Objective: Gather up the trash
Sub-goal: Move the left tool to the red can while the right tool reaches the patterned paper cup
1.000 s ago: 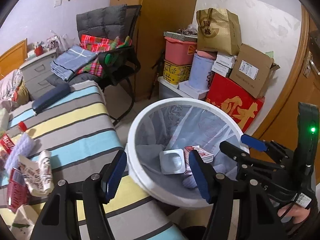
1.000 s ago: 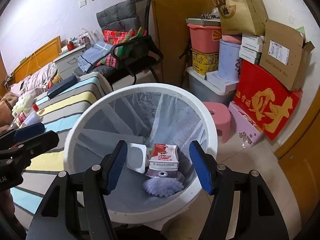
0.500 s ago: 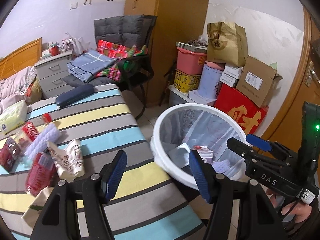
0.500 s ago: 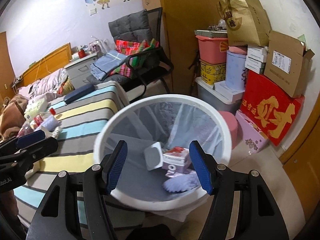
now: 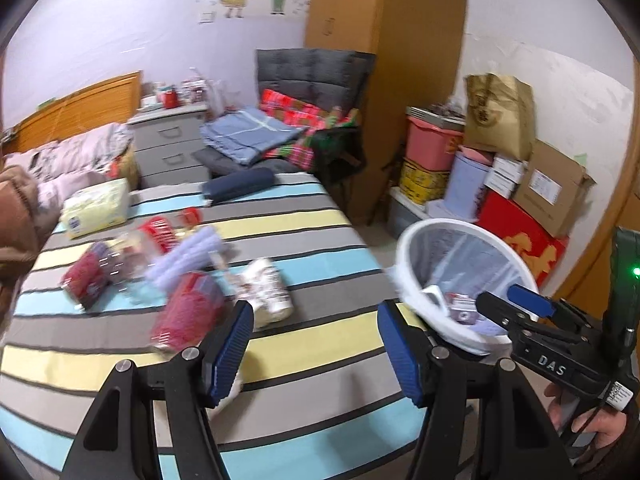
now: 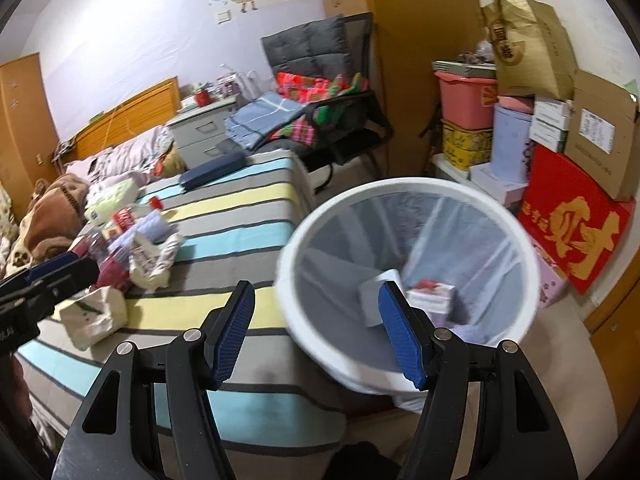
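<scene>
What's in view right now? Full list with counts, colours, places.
bin: 1, white with a clear liner, on the floor beside the bed.
cartons: 2, white, inside the bin.
bed: 1, striped grey, blue and yellow.
wrappers: several, mostly red, blurred, on the bed.
paper bag: 1, cream, on the bed edge.
chair: 1, grey, piled with cloth.
boxes: several, stacked by the wall.
left gripper: open, empty.
right gripper: open, empty.
</scene>
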Demonstrator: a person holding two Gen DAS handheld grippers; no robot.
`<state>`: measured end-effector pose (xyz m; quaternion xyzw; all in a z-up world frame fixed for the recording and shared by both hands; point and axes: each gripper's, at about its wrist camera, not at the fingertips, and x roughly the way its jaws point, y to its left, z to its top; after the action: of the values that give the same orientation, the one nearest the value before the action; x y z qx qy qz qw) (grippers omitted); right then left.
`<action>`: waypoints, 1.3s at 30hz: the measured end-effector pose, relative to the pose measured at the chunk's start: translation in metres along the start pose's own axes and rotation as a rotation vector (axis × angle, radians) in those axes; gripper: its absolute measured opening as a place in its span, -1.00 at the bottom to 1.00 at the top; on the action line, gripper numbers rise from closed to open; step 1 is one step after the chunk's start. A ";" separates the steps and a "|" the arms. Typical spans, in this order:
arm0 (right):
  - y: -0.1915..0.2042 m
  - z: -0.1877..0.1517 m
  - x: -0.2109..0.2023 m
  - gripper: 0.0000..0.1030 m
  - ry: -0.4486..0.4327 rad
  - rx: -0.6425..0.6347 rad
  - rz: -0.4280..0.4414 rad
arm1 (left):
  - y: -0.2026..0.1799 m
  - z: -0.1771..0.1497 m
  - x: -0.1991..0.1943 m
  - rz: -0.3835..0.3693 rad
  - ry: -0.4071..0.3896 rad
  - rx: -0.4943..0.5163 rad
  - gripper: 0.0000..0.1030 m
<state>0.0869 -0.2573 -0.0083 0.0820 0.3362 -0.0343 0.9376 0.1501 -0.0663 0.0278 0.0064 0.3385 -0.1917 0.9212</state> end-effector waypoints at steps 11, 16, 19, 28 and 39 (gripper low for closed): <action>0.044 -0.002 0.013 0.28 0.027 -0.064 0.068 | 0.077 -0.015 -0.015 0.107 0.003 -0.109 0.25; 0.063 0.002 0.025 0.28 0.041 -0.090 0.092 | 0.102 -0.016 -0.015 0.128 0.009 -0.137 0.25; 0.075 0.005 0.036 0.28 0.053 -0.107 0.109 | 0.116 -0.016 -0.009 0.133 0.020 -0.155 0.25; 0.102 0.014 0.071 0.28 0.109 -0.145 0.158 | 0.134 -0.008 0.022 0.097 0.063 -0.161 0.25; 0.108 0.020 0.095 0.28 0.172 -0.145 0.207 | 0.133 -0.006 0.065 0.031 0.146 -0.116 0.25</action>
<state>0.1856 -0.1558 -0.0396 0.0510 0.4066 0.0939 0.9073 0.2390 0.0352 -0.0328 -0.0275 0.4153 -0.1567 0.8957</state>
